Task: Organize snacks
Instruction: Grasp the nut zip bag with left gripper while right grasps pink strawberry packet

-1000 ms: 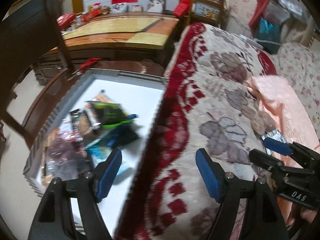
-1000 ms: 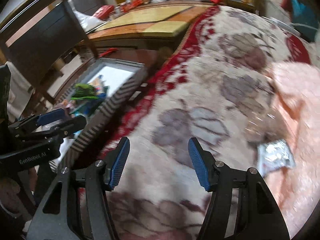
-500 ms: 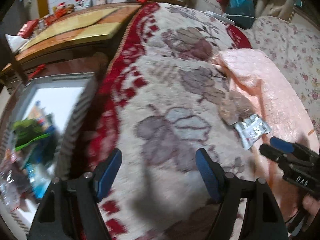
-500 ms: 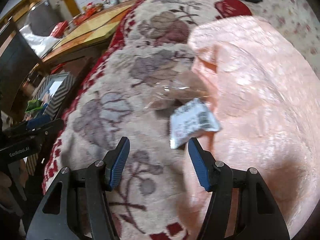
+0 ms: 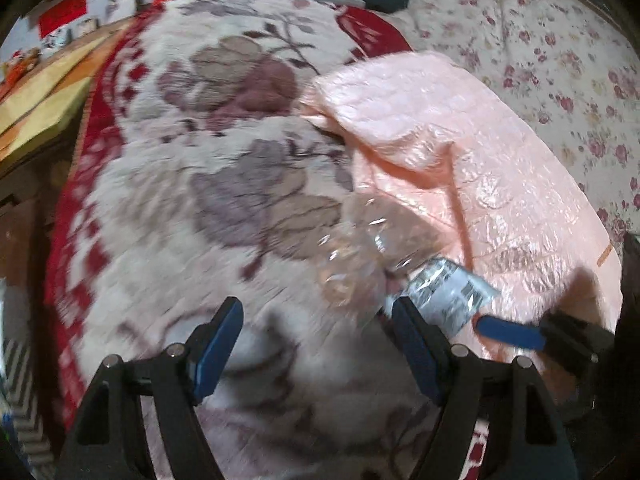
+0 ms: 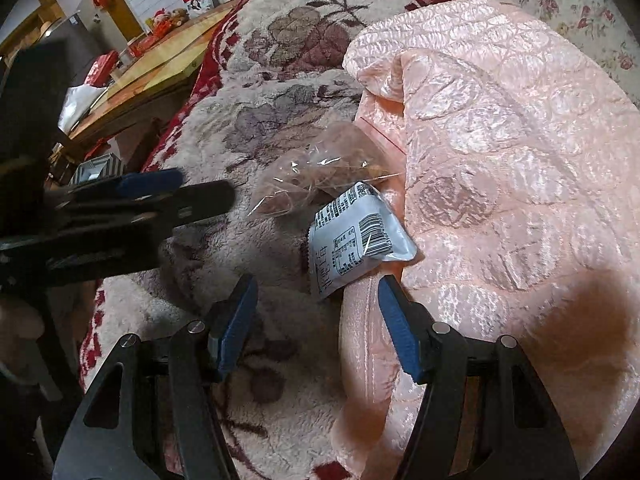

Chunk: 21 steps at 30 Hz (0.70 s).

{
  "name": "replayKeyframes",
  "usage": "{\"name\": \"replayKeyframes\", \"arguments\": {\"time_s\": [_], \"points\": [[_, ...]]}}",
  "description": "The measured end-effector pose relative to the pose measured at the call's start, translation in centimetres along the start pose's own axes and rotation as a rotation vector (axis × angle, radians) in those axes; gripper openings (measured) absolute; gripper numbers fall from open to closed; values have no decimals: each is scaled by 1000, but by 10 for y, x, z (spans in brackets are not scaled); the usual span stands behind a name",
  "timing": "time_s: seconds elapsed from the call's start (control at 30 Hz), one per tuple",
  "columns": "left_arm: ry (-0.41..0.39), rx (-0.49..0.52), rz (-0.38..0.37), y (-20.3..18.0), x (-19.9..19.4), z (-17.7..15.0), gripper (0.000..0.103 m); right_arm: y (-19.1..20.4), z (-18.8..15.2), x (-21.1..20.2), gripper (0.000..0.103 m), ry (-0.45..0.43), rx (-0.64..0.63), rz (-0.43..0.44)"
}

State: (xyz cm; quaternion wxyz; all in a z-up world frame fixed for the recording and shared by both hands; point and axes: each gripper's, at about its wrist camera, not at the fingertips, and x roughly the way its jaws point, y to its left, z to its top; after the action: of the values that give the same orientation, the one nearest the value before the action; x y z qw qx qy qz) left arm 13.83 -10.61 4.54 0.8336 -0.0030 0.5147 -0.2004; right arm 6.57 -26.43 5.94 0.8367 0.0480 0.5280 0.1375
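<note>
On the floral blanket [image 6: 280, 92], right gripper [image 6: 316, 312] fingers stand apart and empty (jaws just opened further), silver snack packet [image 6: 356, 240] directly ahead, long axis diagonal, clear bag [image 6: 320, 172] beyond; left gripper [image 5: 316, 344], also wide, lies farther.

The blanket [image 6: 256, 92] is thick, fuzzy cloth, soft and matt. The pink quilt [image 6: 500, 168] is smooth cloth with a shine, and stitched bumps cover it. The flowered sheet [image 5: 560, 80] is thin, flat, matt cloth. The clear bag [image 6: 324, 168] is see-through plastic, crinkly and glossy. The silver packet [image 6: 356, 244] is smooth foil-like plastic with a dull shine and printed writing. The right gripper [image 6: 316, 320] has black, hard, matt plastic arms, small shiny metal pins and blue pads [image 6: 236, 320] that look rubbery. The left gripper [image 5: 312, 344] looks the same. The table [image 6: 160, 60] is glossy wood.
</note>
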Motion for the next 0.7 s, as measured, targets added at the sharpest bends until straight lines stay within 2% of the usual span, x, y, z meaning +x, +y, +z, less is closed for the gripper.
{"name": "replayKeyframes", "arguments": {"time_s": [0.13,0.33,0.5,0.53,0.57,0.67,0.7], "points": [[10,10,-47,-3,16,16,80,-2,-1,1,63,4,1,5],[68,72,-110,-13,47,34,81,-9,-3,6,63,12,19,14],[107,102,-100,-26,66,47,80,-10,-3,8,63,14,21,19],[110,107,-102,-29,67,48,72,-11,-3,8,63,13,22,20],[115,109,-117,-31,68,49,56,-11,-3,9,63,12,26,21],[107,89,-124,-31,64,48,42,-11,-1,10,63,3,39,26],[102,85,-115,-29,61,46,40,-12,2,10,63,-6,50,23]]}}
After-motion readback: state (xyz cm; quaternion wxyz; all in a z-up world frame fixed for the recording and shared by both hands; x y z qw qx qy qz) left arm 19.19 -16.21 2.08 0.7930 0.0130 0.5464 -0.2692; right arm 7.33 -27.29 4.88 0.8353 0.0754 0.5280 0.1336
